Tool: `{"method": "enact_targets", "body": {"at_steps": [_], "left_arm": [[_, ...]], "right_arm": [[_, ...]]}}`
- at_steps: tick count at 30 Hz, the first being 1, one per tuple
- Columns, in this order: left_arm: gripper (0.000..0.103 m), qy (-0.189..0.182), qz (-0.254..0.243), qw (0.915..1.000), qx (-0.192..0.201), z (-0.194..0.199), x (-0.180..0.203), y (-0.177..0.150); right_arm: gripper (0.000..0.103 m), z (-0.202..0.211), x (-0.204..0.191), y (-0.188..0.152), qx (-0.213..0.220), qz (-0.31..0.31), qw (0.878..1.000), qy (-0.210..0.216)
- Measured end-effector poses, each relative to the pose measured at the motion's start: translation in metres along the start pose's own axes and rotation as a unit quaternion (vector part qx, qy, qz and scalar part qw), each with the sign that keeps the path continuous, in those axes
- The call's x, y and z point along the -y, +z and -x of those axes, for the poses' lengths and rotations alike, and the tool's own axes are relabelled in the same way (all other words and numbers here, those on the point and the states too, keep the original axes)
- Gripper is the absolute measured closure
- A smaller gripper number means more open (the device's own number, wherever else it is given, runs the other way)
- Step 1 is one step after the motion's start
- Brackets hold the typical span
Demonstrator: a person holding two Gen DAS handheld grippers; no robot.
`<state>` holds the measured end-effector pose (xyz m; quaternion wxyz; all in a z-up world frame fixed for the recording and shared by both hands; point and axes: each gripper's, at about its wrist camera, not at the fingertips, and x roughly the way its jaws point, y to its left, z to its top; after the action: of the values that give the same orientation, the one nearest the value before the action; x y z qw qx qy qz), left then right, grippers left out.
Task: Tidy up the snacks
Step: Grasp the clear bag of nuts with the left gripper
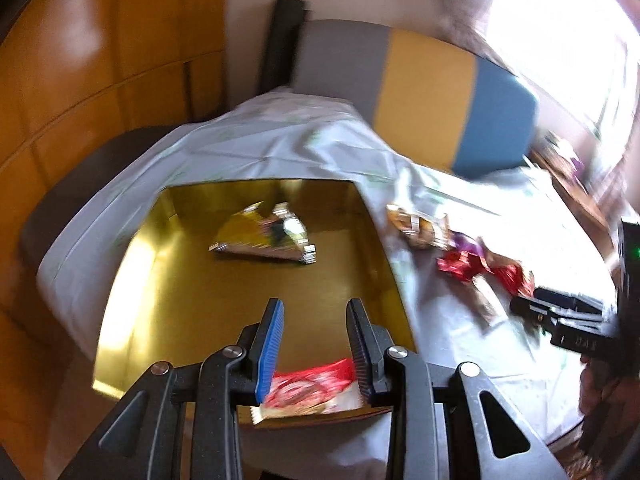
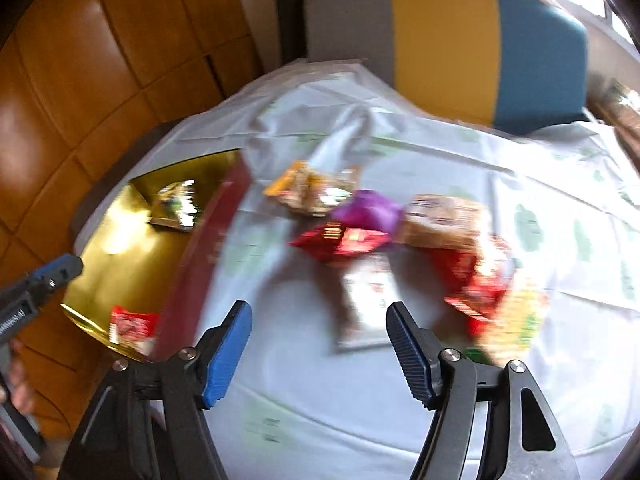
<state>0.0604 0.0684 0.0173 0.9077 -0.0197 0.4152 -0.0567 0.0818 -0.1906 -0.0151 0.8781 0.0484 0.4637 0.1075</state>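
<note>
The left gripper [image 1: 316,312] is closest, and its two blue pads sit a little apart over the gold box [image 1: 192,304]. A red snack packet [image 1: 310,388] lies in the near corner of the box, showing between the fingers low down, but the left wrist view does not show if the pads squeeze it or if it just lies under them. The right gripper [image 2: 320,320] has its jaws wide apart with nothing between them, above the white tablecloth [image 2: 320,420]. Just past it lies a blurry flat packet [image 2: 368,304] on the cloth. To its right sit a red packet [image 2: 476,284] and a yellow and green packet [image 2: 516,320]. A bit farther is a small heap of snacks: a red one [image 2: 344,242], a purple one [image 2: 370,208], a tan one [image 2: 444,220] and an orange and clear one [image 2: 308,188]. Farther back in the gold box lies a shiny yellow and silver packet [image 1: 266,238]. Behind the table stands a chair with a grey, yellow and blue back [image 2: 444,48], and wooden panels [image 2: 80,80] fill the left side.
</note>
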Motion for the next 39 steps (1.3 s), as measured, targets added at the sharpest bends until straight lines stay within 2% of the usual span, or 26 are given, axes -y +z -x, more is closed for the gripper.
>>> {"method": "enact_targets", "body": {"at_steps": [4,6,10,13,15,18,21,25,27,28,30,33,37,39], "left_arm": [[0.069,-0.019,-0.062,0.9977,-0.02,-0.015,0.03,0.016],[0.066,-0.028,-0.103,0.9937,-0.032,-0.025,0.046,0.025],[0.053,-0.028,-0.195,0.9796,-0.037,-0.046,0.078,0.045],[0.052,-0.039,-0.246,0.9668,-0.057,-0.07,0.095,0.062],[0.046,-0.042,-0.286,0.9553,-0.065,-0.084,0.106,0.069],[0.041,-0.023,-0.356,0.9309,-0.077,-0.113,0.124,0.076],[0.037,-0.022,-0.407,0.9078,-0.098,-0.138,0.139,0.08],[0.036,-0.027,-0.456,0.8813,-0.12,-0.165,0.153,0.08],[0.036,-0.029,-0.485,0.8637,-0.136,-0.181,0.16,0.078],[0.036,-0.028,-0.493,0.8583,-0.14,-0.186,0.162,0.077],[0.034,-0.031,-0.513,0.8425,-0.16,-0.202,0.165,0.076],[0.033,-0.037,-0.518,0.8361,-0.176,-0.219,0.167,0.078],[0.029,-0.037,-0.527,0.8295,-0.18,-0.235,0.173,0.078],[0.029,-0.048,-0.52,0.8318,-0.187,-0.237,0.172,0.083]], "right_arm": [[0.026,0.007,0.032,-0.001,-0.005,0.003,1.0,-0.016],[0.025,0.009,0.043,-0.002,-0.006,0.007,1.0,-0.021],[0.025,0.009,0.064,0.0,-0.008,0.004,1.0,-0.024],[0.025,0.007,0.073,0.001,-0.005,-0.006,1.0,-0.014],[0.025,0.004,0.08,0.001,-0.007,-0.017,1.0,-0.004],[0.025,0.004,0.085,0.002,-0.012,-0.038,0.999,0.014],[0.024,0.007,0.085,0.006,-0.005,-0.05,0.998,0.036],[0.024,0.009,0.084,0.008,-0.003,-0.057,0.997,0.053],[0.023,0.009,0.085,0.009,-0.005,-0.061,0.996,0.058],[0.023,0.009,0.085,0.009,-0.006,-0.062,0.996,0.059],[0.023,0.009,0.086,0.01,-0.009,-0.069,0.996,0.063],[0.022,0.009,0.09,0.011,-0.012,-0.084,0.993,0.077],[0.022,0.008,0.092,0.012,-0.012,-0.09,0.993,0.073],[0.022,0.008,0.093,0.012,-0.014,-0.092,0.993,0.073]]}}
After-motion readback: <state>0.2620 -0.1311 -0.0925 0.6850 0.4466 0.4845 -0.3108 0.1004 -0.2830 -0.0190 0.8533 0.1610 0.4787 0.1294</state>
